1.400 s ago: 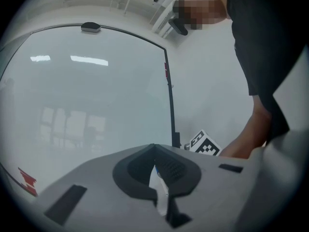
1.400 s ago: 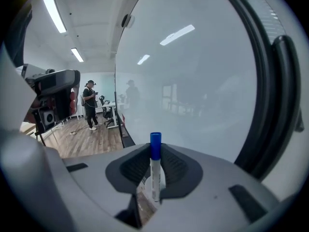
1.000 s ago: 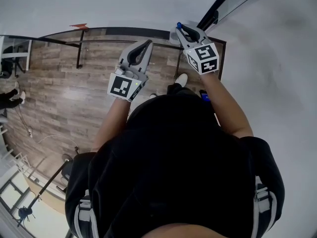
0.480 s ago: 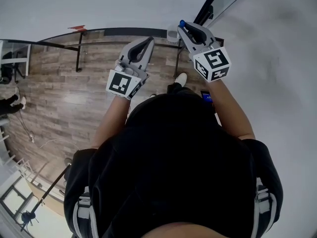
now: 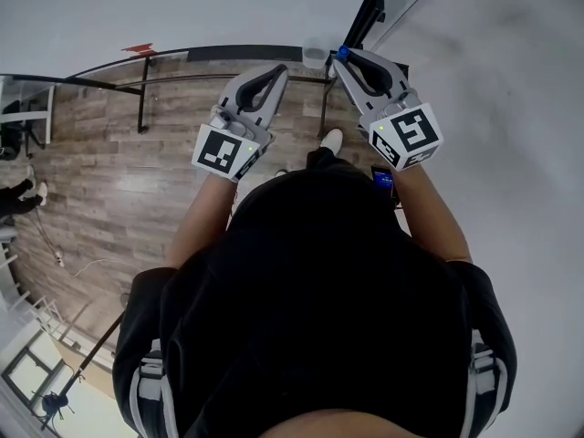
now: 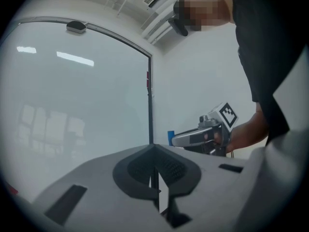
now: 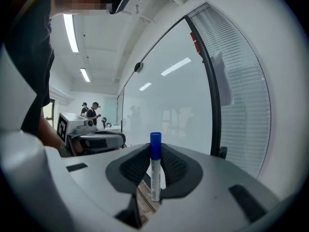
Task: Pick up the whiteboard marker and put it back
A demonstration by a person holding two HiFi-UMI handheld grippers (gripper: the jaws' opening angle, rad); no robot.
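A whiteboard marker (image 7: 155, 170) with a white barrel and a blue cap stands upright between the pads of my right gripper (image 7: 153, 151), which is shut on it. From the head view only its blue cap (image 5: 342, 53) shows, at the tip of the right gripper (image 5: 345, 57), close to the black frame (image 5: 367, 15) of the pale board (image 7: 169, 91). My left gripper (image 5: 276, 71) is held level beside it on the left, its jaw tips meeting with nothing between them (image 6: 154, 148). The left gripper view shows the right gripper (image 6: 200, 137) and the blue cap (image 6: 171, 138).
Wooden floor (image 5: 100, 172) lies far below, crossed by a black rail (image 5: 146, 80). A small pale round holder (image 5: 315, 57) sits by the rail near the board's foot. Window blinds (image 7: 244, 76) hang right of the frame. Two people (image 7: 91, 110) stand far off.
My right gripper has risen toward the head camera with the marker still in it, its tip moving right toward the black frame. The left gripper has shifted only slightly.
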